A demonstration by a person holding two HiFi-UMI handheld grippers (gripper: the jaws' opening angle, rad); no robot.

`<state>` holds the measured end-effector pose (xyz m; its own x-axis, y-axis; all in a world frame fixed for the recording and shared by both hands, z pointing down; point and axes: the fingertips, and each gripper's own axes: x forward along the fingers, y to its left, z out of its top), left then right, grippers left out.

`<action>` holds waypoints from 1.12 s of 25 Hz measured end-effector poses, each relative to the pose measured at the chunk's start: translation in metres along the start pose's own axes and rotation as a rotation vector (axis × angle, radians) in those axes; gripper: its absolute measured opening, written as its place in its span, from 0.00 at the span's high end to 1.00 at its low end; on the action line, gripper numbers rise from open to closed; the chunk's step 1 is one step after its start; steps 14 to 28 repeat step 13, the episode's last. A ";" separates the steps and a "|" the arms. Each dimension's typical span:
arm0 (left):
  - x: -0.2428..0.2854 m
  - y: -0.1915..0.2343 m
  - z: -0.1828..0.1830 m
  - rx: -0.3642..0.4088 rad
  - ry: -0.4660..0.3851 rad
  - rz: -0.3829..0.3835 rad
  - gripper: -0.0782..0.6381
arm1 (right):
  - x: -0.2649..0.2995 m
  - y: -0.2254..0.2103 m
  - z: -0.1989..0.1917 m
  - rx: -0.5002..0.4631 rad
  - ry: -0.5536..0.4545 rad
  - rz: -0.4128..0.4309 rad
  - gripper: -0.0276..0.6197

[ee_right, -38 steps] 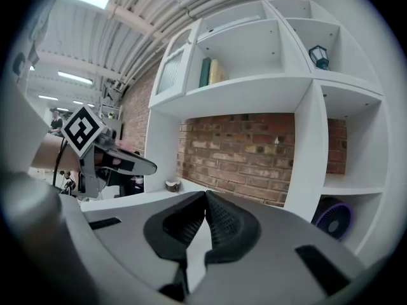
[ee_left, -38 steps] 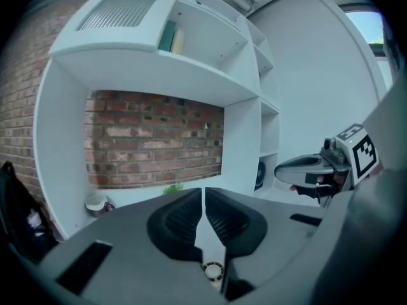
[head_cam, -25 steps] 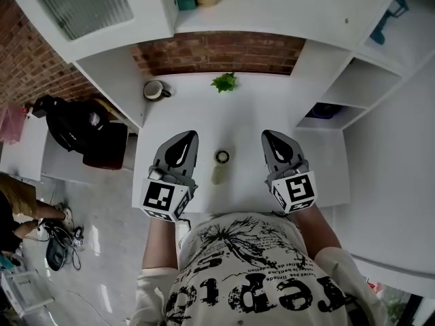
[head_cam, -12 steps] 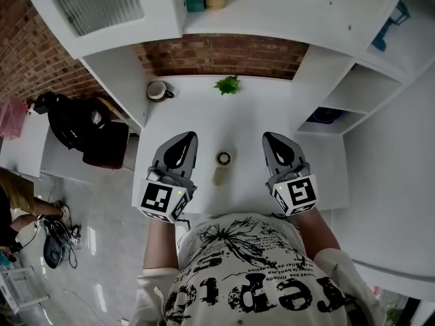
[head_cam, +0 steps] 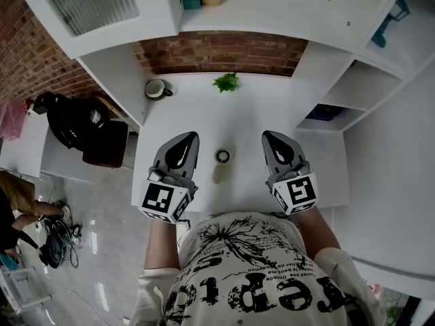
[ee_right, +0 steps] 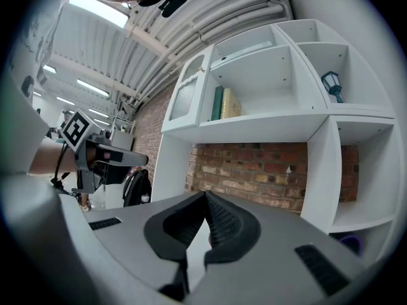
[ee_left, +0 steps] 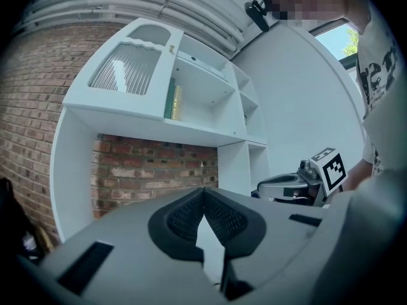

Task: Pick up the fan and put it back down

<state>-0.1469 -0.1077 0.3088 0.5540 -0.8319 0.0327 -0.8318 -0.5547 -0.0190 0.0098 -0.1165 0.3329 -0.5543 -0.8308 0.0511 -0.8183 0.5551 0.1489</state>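
A small pale hand-held fan (head_cam: 219, 174) with a round head lies on the white table (head_cam: 251, 111), midway between my two grippers and touched by neither. My left gripper (head_cam: 190, 136) hovers to the fan's left, its jaws shut and empty; in the left gripper view its fingertips (ee_left: 203, 190) meet with nothing between them. To the fan's right my right gripper (head_cam: 267, 135) is likewise shut and empty, and its own view shows the pads (ee_right: 205, 195) closed together. Both point level toward the brick back wall. The fan is hidden in both gripper views.
A mug (head_cam: 156, 89) stands at the table's far left corner and a small green plant (head_cam: 225, 82) at the far middle. White shelving (head_cam: 353, 87) flanks the right side, a cabinet (head_cam: 88, 9) hangs above. A black bag (head_cam: 78, 124) sits on the left.
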 end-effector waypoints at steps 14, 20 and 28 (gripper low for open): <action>0.007 -0.003 -0.008 -0.022 0.016 0.006 0.87 | -0.002 -0.004 -0.005 -0.004 0.013 -0.013 0.94; 0.007 -0.003 -0.008 -0.022 0.016 0.006 0.87 | -0.002 -0.004 -0.005 -0.004 0.013 -0.013 0.94; 0.007 -0.003 -0.008 -0.022 0.016 0.006 0.87 | -0.002 -0.004 -0.005 -0.004 0.013 -0.013 0.94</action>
